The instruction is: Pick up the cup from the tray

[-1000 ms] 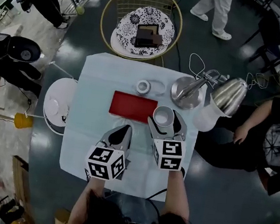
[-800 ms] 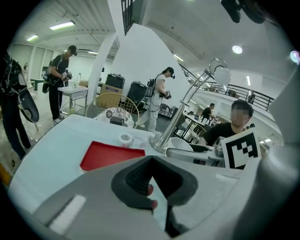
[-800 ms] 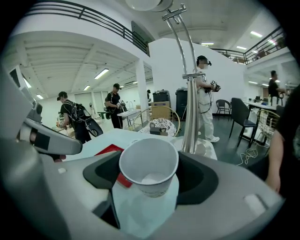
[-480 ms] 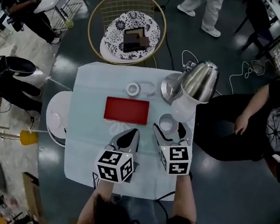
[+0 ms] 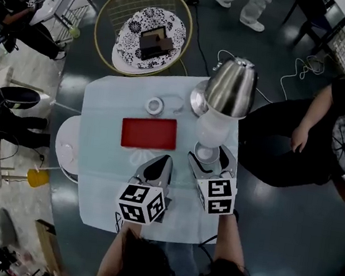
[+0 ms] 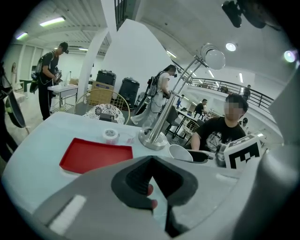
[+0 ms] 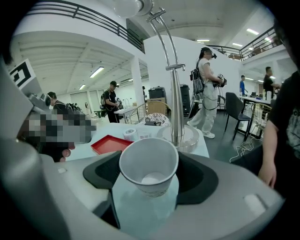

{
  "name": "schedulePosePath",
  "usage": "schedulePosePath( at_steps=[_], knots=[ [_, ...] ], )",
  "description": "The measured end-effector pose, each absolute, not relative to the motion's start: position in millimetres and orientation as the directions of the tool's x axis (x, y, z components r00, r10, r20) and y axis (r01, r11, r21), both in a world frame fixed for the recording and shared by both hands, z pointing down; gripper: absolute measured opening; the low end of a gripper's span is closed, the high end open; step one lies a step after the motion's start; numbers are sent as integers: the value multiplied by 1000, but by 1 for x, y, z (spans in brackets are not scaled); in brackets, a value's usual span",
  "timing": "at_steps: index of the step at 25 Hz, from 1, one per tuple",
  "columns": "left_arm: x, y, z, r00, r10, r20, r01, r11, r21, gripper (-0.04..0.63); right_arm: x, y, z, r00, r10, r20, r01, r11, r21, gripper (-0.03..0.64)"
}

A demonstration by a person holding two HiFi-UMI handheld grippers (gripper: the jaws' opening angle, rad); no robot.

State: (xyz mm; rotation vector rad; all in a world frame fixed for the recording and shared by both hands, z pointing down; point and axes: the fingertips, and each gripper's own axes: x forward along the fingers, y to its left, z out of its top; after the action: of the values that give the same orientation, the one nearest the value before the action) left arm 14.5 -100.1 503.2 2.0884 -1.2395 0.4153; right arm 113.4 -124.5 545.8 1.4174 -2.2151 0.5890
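A white paper cup (image 5: 206, 155) sits between the jaws of my right gripper (image 5: 208, 153), just right of the empty red tray (image 5: 149, 133) and clear of it. In the right gripper view the cup (image 7: 149, 164) is empty, slightly tilted, and the right gripper (image 7: 149, 180) is shut on it. My left gripper (image 5: 162, 160) points at the tray's near edge with its jaws together and nothing in them. From the left gripper (image 6: 152, 182) the tray (image 6: 96, 153) lies ahead on the left and the cup (image 6: 180, 153) on the right.
A chrome desk lamp's shade (image 5: 229, 88) hangs over the table's right side, just beyond the cup; its round base (image 5: 196, 101) stands behind. A tape roll (image 5: 154, 106) lies beyond the tray. A seated person (image 5: 324, 135) is close on the right. A white stool (image 5: 67, 145) stands left.
My right gripper has carried the cup rightward, away from the tray's right edge. The head view has shifted, so the lamp shade now shows just beyond the cup. The left gripper has barely moved.
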Motion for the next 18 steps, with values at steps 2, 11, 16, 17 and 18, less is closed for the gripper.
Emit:
schedulePosePath(
  at_steps=[2, 11, 16, 17, 18],
  knots=[
    [21, -99, 503, 530, -633, 564, -847, -355, 397, 0, 117, -122, 546, -374, -726, 577, -917, 381, -116, 379],
    [28, -89, 502, 578, -597, 556, -816, -419, 398, 0, 126, -109, 559, -373, -716, 590, -921, 364, -141, 379],
    [24, -93, 496, 591, -599, 540, -806, -424, 412, 0, 129, -104, 563, -369, -720, 588, -924, 350, -151, 379],
    [21, -93, 495, 584, -607, 539, -811, -416, 410, 0, 127, -103, 564, -377, -716, 587, -922, 354, -160, 382],
    [19, -93, 495, 579, -612, 538, -815, -413, 408, 0, 126, -102, 565, -387, -711, 587, -917, 360, -169, 385]
  ],
)
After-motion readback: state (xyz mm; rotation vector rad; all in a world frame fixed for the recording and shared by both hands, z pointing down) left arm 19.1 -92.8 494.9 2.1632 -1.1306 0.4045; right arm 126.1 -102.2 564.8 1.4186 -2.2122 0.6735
